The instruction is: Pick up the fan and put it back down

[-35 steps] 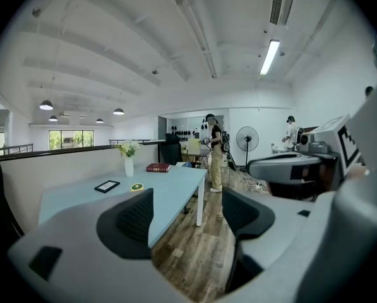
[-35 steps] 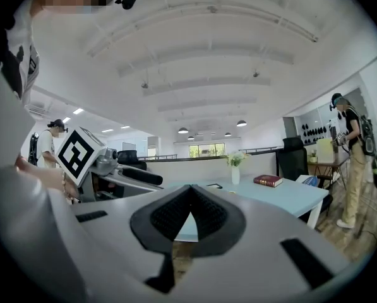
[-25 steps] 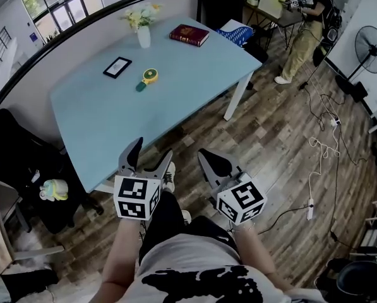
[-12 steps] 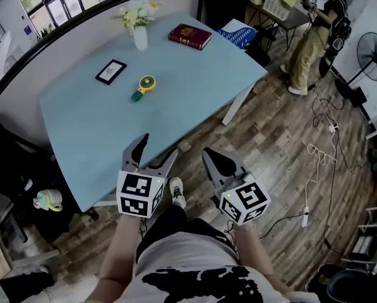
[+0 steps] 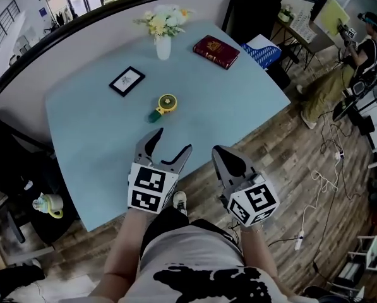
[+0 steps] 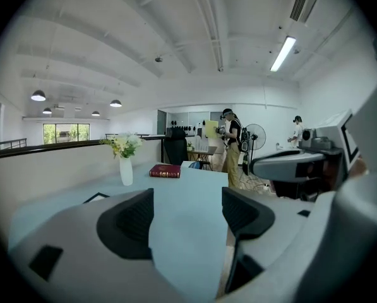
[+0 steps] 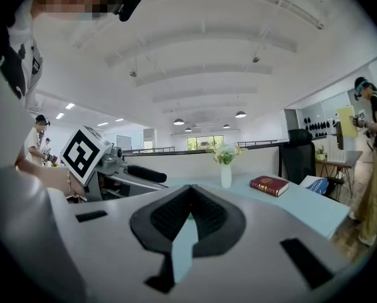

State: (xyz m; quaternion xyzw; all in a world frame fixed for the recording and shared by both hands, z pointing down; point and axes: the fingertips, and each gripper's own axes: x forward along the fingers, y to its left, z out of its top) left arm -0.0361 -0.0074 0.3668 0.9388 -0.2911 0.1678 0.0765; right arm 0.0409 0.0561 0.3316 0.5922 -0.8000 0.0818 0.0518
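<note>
You have not started yet: the small round yellow fan (image 5: 164,105) lies untouched on the pale blue table (image 5: 100,137), ahead of your spread, empty left gripper (image 5: 170,144). Your right gripper (image 5: 222,154) is clenched on nothing.

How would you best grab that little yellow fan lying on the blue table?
Take the fan by its short green handle, coming down from above with jaws across it. It lies flat, and its round yellow head looks too wide to pinch; the handle sticks out on the near side.
</note>
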